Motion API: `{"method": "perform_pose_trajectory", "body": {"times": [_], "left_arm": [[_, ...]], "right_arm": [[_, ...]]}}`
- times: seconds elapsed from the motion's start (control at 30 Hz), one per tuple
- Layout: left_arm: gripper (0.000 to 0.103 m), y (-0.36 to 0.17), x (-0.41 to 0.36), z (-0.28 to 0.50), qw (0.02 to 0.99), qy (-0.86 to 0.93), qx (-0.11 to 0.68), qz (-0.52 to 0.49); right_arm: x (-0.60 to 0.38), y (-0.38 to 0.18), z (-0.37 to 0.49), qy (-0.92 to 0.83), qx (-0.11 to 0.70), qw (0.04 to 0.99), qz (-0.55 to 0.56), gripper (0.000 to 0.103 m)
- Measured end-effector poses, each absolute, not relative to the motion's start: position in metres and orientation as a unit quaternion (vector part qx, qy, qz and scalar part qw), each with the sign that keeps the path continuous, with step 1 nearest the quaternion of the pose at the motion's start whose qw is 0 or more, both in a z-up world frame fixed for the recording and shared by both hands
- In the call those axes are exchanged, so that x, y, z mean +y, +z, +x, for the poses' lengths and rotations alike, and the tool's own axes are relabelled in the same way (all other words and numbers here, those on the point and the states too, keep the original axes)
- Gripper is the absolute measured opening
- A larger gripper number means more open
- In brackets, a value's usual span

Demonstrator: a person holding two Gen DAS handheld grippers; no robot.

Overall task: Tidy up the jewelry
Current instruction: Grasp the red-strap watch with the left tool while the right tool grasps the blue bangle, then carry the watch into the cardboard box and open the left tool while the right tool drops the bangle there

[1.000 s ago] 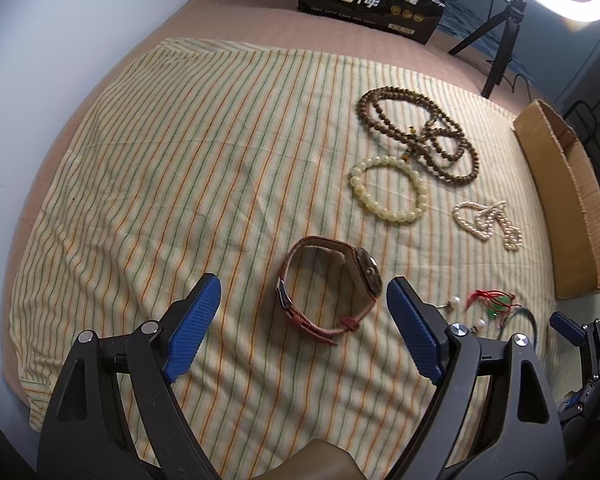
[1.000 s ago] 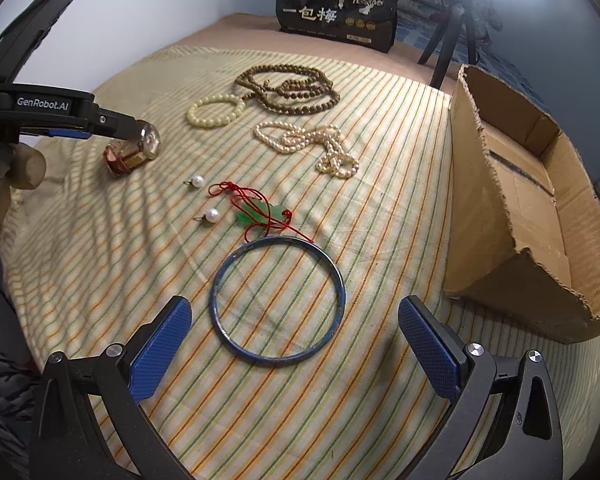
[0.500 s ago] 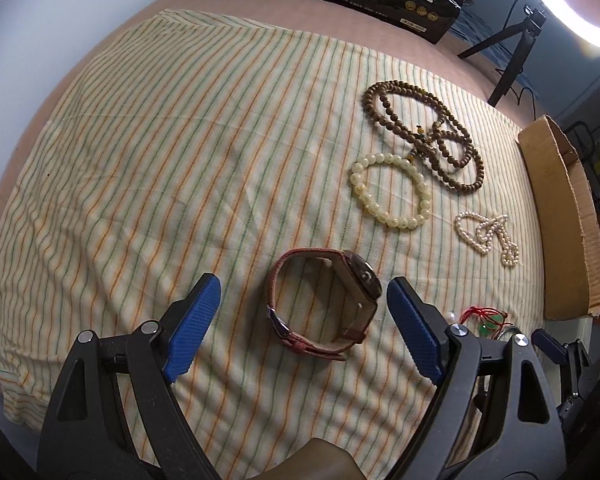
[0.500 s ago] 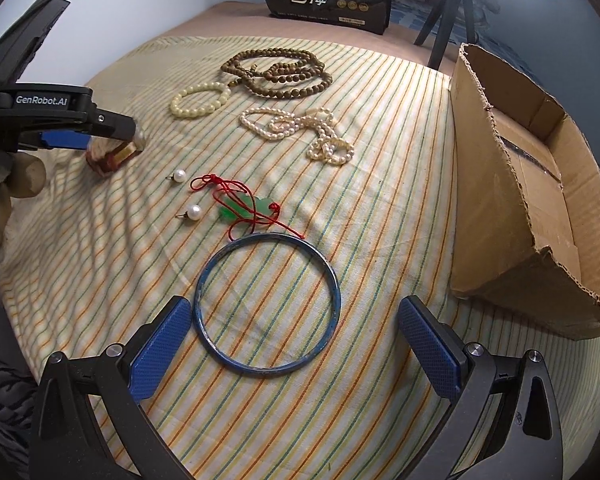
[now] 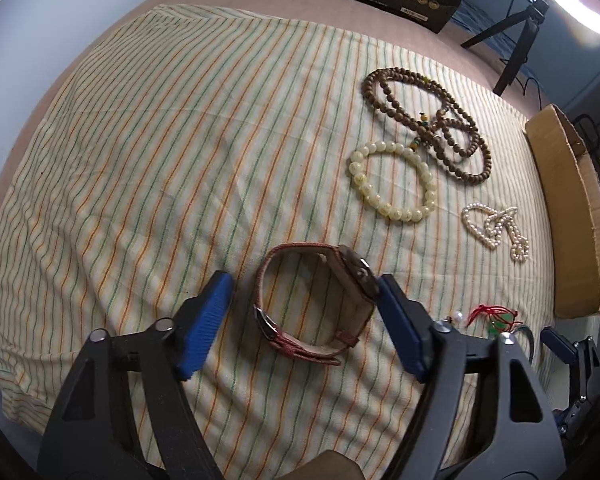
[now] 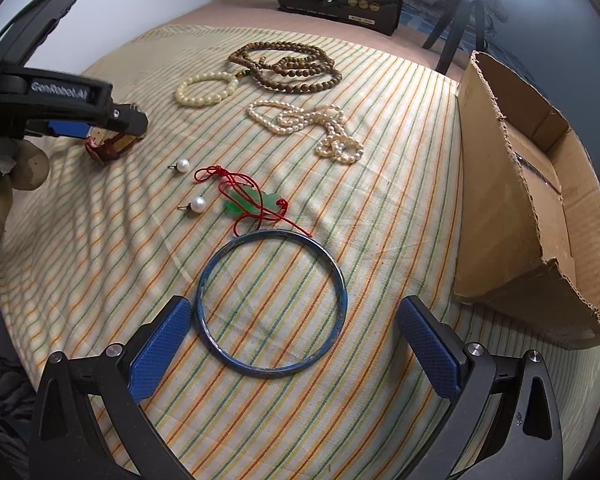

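The left tool (image 5: pixel 304 316) stood over the red-strapped wristwatch with the brown case (image 5: pixel 320 300), which lay on the striped cloth of the bed (image 5: pixel 160 140); its jaws were closing, the far pad at the case, the near pad apart from the strap. The right tool (image 6: pixel 292 344) hung wide open and empty above the blue metal bangle (image 6: pixel 204 292). A sound grip would squeeze case and strap squarely, without pinching cloth.

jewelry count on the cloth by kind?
Watch: 1
Bead bracelet: 1
Wooden bead strand: 1
Pearl strand: 1
Pearl earrings: 2
Green pendant on red cord: 1
Blue bangle: 1
Total: 8
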State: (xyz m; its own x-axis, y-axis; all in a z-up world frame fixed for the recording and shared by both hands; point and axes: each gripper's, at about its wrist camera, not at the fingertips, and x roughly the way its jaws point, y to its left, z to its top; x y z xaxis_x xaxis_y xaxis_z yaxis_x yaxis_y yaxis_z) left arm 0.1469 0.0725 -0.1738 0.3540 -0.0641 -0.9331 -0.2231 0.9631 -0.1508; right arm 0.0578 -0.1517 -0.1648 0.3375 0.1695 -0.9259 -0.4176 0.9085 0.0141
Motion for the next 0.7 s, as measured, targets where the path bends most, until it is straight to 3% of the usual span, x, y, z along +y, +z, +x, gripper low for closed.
{"method": "perform_pose_trajectory", "body": {"times": [0.07,0.13,0.33,0.7], "left_arm": [[0.062,-0.173,0.072,0.147,0.813,0.042,0.565,-0.134],[0.061,-0.172,0.071,0.148,0.813,0.043,0.564,-0.135],[0.060,-0.170,0.072,0.146,0.815,0.038,0.560,-0.140],[0.059,-0.137,0.071,0.130,0.840,0.034,0.522,-0.142]], "right_arm": [[-0.153,-0.165,0.058,0.184,0.547,0.809,-0.111,0.102],[-0.154,-0.164,0.058,0.187,0.547,0.809,-0.106,0.100],[-0.155,-0.159,0.055,0.204,0.544,0.808,-0.098,0.072],[-0.162,-0.146,0.048,0.216,0.540,0.810,-0.073,0.072]]}}
